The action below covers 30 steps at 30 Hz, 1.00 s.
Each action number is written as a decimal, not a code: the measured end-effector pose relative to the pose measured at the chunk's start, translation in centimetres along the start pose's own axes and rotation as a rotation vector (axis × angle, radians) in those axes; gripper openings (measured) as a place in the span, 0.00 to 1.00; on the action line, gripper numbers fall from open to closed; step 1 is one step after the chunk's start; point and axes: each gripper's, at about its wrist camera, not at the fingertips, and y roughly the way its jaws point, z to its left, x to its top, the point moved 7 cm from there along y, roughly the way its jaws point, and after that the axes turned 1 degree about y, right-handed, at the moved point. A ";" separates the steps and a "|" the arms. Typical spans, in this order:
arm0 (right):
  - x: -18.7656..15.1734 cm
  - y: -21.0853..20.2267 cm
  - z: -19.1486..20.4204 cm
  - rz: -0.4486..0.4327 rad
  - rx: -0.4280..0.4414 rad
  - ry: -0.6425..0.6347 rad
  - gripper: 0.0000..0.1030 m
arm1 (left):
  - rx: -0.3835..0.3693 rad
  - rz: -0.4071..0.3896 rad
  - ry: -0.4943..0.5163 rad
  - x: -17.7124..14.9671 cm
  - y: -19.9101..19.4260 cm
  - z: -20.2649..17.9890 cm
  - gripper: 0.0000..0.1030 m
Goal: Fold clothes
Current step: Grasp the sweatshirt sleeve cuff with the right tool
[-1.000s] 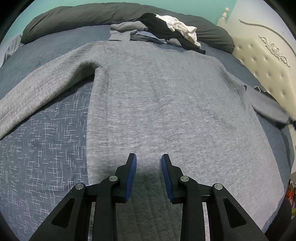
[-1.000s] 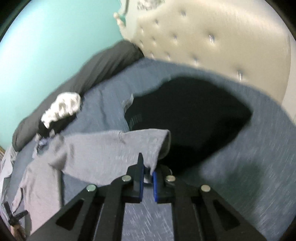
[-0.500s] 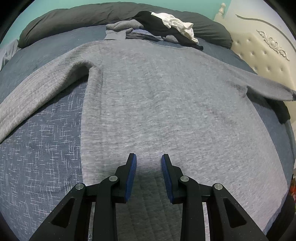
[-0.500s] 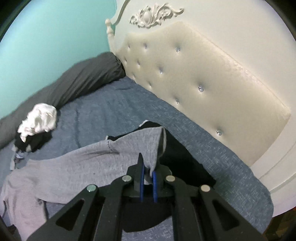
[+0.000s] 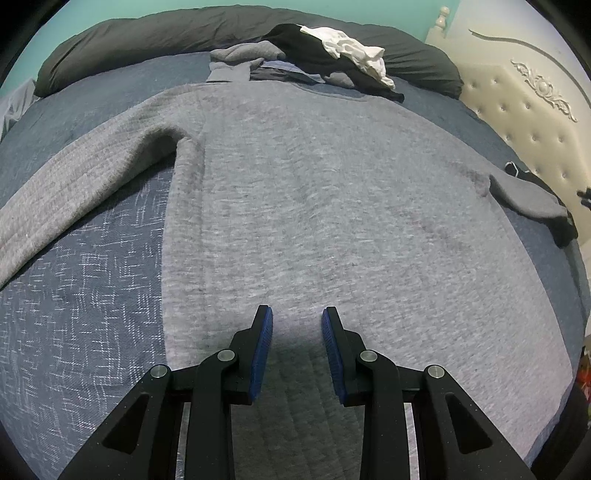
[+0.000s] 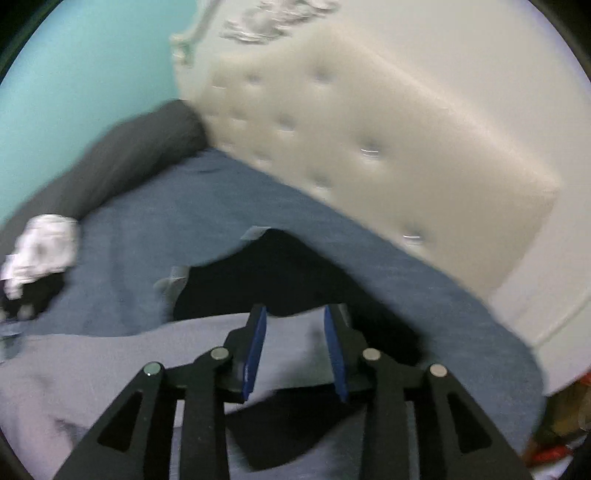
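A grey sweater (image 5: 332, 206) lies spread flat on the blue bedspread (image 5: 85, 295), its left sleeve (image 5: 74, 184) stretched out to the left. My left gripper (image 5: 297, 314) is open and empty over the sweater's hem. The right sleeve end (image 5: 528, 199) lies on a black garment (image 5: 563, 227) near the headboard. In the blurred right wrist view, my right gripper (image 6: 295, 312) is open just above that sleeve cuff (image 6: 291, 343), which lies on the black garment (image 6: 273, 269).
A pile of grey, black and white clothes (image 5: 325, 55) sits at the far side against a long dark pillow (image 5: 159, 33). The cream tufted headboard (image 6: 369, 129) stands to the right, also in the left wrist view (image 5: 524, 110).
My right gripper opened and let go of the sleeve cuff, which now lies on the black garment. My left gripper stayed open over the hem.
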 end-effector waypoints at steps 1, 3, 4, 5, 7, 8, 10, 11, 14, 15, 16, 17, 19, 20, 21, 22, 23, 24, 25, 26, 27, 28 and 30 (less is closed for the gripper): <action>-0.9 0.0 2.1 0.022 0.063 -0.012 0.38 | -0.002 0.001 0.002 0.0 0.0 -0.2 0.30; -3.1 0.0 6.3 0.074 0.187 -0.038 0.44 | -0.007 0.002 0.007 0.0 0.0 -0.5 0.30; -4.6 0.3 8.5 0.114 0.247 -0.053 0.46 | -0.009 0.001 0.010 0.0 0.0 -0.6 0.30; -6.2 0.6 10.8 0.154 0.306 -0.068 0.47 | -0.010 -0.001 0.013 0.1 -0.1 -0.6 0.30; -9.4 1.1 15.1 0.233 0.415 -0.091 0.47 | -0.011 -0.005 0.015 0.2 -0.3 -0.7 0.30; -11.4 1.6 17.0 0.270 0.454 -0.093 0.48 | -0.013 -0.007 0.012 0.2 -0.3 -0.7 0.30; -14.6 2.4 20.1 0.335 0.529 -0.078 0.48 | -0.018 -0.008 0.007 0.3 -0.3 -0.5 0.30; -16.3 2.6 21.6 0.366 0.562 -0.072 0.48 | -0.020 -0.008 0.004 0.4 -0.3 -0.3 0.30; -19.6 3.2 25.3 0.417 0.610 -0.080 0.48 | -0.024 -0.005 -0.002 0.4 -0.2 -0.1 0.30; -20.2 3.5 26.4 0.430 0.616 -0.079 0.48 | -0.026 -0.003 -0.003 0.2 -0.1 0.0 0.30; -20.7 4.0 27.1 0.442 0.621 -0.064 0.48 | -0.028 -0.002 -0.004 0.1 -0.1 0.0 0.30; -21.1 4.7 27.5 0.454 0.626 -0.035 0.48 | -0.030 -0.001 -0.004 0.0 -0.1 0.0 0.30; -21.6 5.8 28.2 0.472 0.633 0.023 0.48 | -0.033 -0.001 -0.001 -0.1 -0.1 0.0 0.30; -21.8 6.3 28.4 0.474 0.633 0.048 0.48 | -0.035 0.000 0.000 -0.1 -0.1 -0.1 0.30; -21.8 6.7 28.6 0.475 0.637 0.071 0.48 | -0.036 0.001 0.000 -0.1 0.0 -0.1 0.30; -21.7 7.0 28.7 0.477 0.643 0.092 0.48 | -0.038 0.002 0.001 -0.1 0.0 0.0 0.30; -21.7 7.3 28.9 0.478 0.651 0.113 0.48 | -0.039 0.003 0.002 -0.1 0.1 0.0 0.30; -21.5 7.7 29.0 0.477 0.661 0.135 0.47 | -0.039 0.004 0.003 -0.1 0.1 0.0 0.30; -21.5 7.9 29.1 0.476 0.667 0.150 0.44 | -0.039 0.004 0.004 -0.1 0.2 0.1 0.30; -21.4 8.1 29.3 0.472 0.668 0.155 0.34 | -0.039 0.005 0.005 -0.1 0.2 0.1 0.30; -21.2 8.4 29.4 0.463 0.661 0.156 0.22 | -0.040 0.006 0.005 -0.1 0.2 0.1 0.30; -20.9 8.6 29.4 0.451 0.652 0.156 0.14 | -0.041 0.006 0.004 -0.1 0.3 0.1 0.30; -20.4 9.0 29.4 0.427 0.633 0.155 0.05 | -0.040 0.007 0.003 -0.1 0.2 0.1 0.30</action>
